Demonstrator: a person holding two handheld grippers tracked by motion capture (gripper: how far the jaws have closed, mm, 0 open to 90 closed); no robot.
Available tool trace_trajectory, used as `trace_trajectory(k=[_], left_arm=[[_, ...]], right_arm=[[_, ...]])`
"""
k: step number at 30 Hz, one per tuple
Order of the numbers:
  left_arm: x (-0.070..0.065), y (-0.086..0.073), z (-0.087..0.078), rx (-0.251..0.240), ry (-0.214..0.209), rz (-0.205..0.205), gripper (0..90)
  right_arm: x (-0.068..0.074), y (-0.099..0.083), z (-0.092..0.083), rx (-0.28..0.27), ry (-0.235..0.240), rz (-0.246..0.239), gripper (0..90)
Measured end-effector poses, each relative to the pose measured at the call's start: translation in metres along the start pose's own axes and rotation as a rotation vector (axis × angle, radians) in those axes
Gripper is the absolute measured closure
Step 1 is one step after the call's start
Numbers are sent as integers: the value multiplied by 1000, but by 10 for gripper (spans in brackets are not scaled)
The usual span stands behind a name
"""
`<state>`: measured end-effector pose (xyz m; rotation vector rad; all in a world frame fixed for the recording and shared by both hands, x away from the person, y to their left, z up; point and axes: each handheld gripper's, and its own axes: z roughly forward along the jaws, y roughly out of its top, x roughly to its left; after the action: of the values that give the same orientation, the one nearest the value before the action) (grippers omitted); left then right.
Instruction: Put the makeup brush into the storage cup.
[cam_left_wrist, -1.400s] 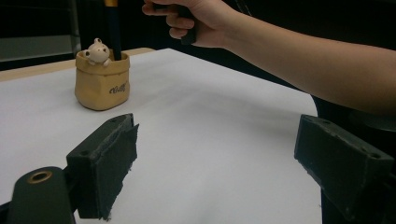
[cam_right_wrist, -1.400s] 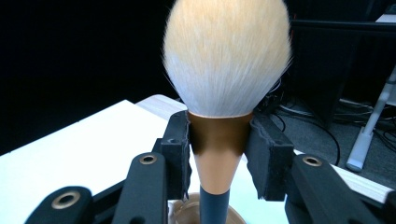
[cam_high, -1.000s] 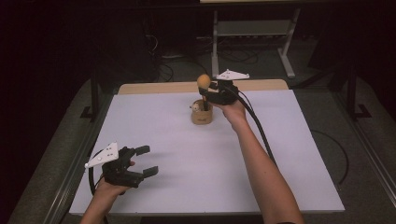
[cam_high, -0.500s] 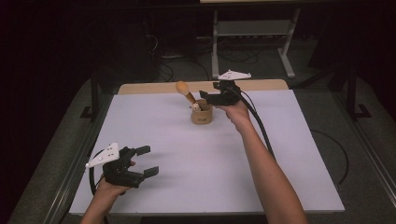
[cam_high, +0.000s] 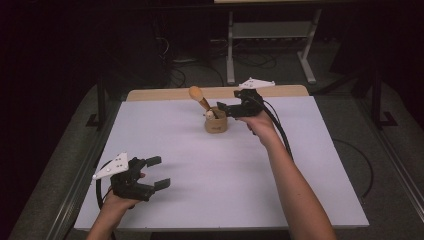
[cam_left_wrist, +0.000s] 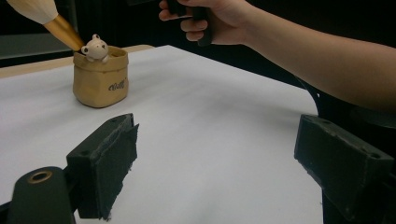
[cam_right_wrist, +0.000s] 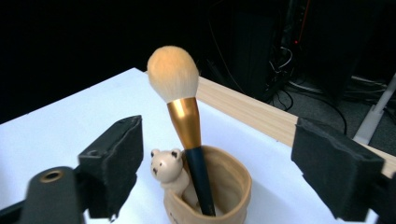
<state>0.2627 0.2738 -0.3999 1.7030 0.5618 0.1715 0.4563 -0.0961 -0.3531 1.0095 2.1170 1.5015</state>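
A small tan cup (cam_high: 216, 123) with a bear figure (cam_right_wrist: 167, 168) on its rim stands at the far middle of the white table (cam_high: 300, 165). A makeup brush (cam_high: 199, 98) with a gold ferrule stands in the cup and leans left. My right gripper (cam_high: 223, 109) hangs just right of the cup. Its jaws have just been opening, and they now stand wide apart on either side of the brush (cam_right_wrist: 183, 112) without touching it. Over the near left of the table my left gripper (cam_high: 159, 172) is open and holds nothing. It faces the cup (cam_left_wrist: 100, 79).
A wooden strip (cam_high: 165, 94) shows along the table's far edge. Behind it stand a metal frame (cam_high: 270, 30) and cables on a dark floor. The person's right forearm (cam_high: 290, 185) crosses the right half of the table.
A second ago the right gripper held the brush upright over the cup. Its jaws have since parted, and the brush has tipped left and rests in the cup. The left gripper stayed put.
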Motion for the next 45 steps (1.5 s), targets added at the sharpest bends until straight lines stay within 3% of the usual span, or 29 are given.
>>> trace_trajectory(k=[11, 26, 45], left_arm=[[-1, -1, 1, 2, 0, 0, 127], [-1, -1, 2, 14, 3, 1, 127], [1, -2, 2, 25, 2, 4, 127]], right_arm=[[-6, -11, -20, 1, -24, -7, 127], [-8, -29, -54, -25, -23, 3, 119], [-10, -54, -82, -36, -45, 23, 123]])
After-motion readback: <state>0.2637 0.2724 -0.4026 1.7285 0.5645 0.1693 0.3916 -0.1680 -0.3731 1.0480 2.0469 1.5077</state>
